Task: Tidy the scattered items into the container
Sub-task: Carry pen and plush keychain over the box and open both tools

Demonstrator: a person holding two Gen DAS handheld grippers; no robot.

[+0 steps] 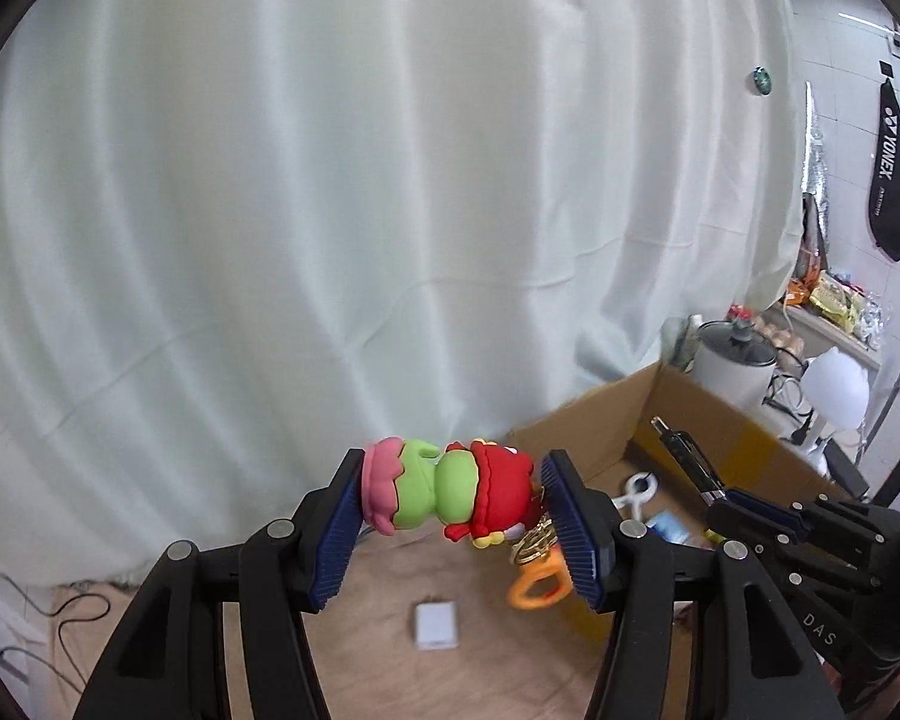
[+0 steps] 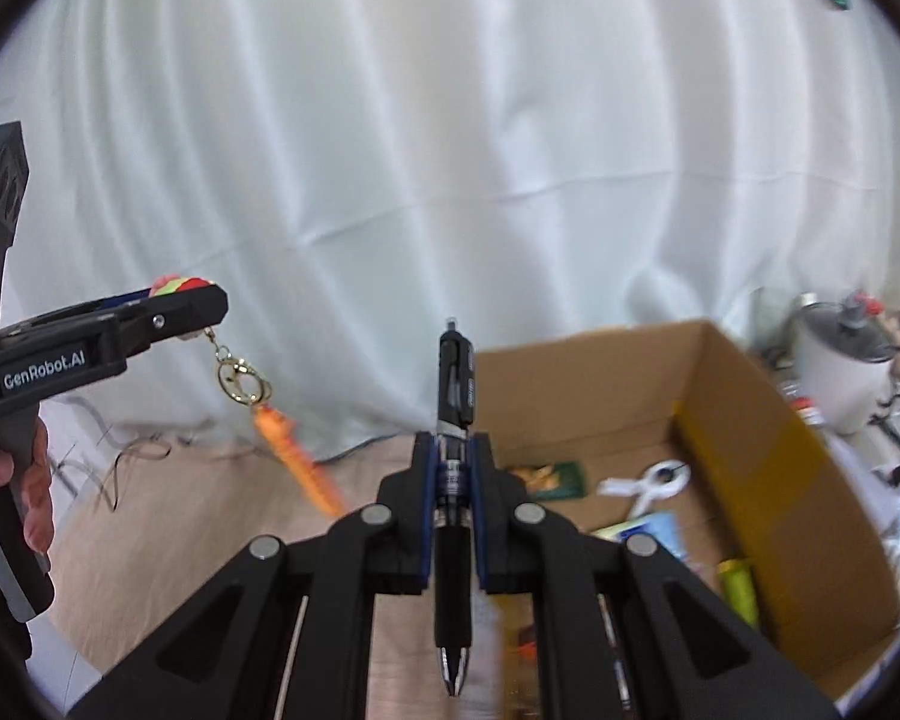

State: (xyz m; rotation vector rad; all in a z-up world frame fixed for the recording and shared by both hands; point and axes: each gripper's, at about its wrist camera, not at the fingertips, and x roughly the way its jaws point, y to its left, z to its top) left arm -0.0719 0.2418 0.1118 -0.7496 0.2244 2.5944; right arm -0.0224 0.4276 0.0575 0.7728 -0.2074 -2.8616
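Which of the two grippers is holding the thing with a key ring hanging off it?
The left gripper: its toy figure dangles a gold key ring and orange charm. The right gripper holds a plain black pen.

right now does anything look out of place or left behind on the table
One straggler: a small white block lies alone on the wooden table, outside the cardboard box. Nothing looks spilled or broken. The left gripper holds the toy keychain sideways, and the right gripper clamps a black pen.

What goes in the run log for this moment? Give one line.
left gripper: shut on toy keychain | right gripper: shut on black pen | cardboard box: open, partly filled
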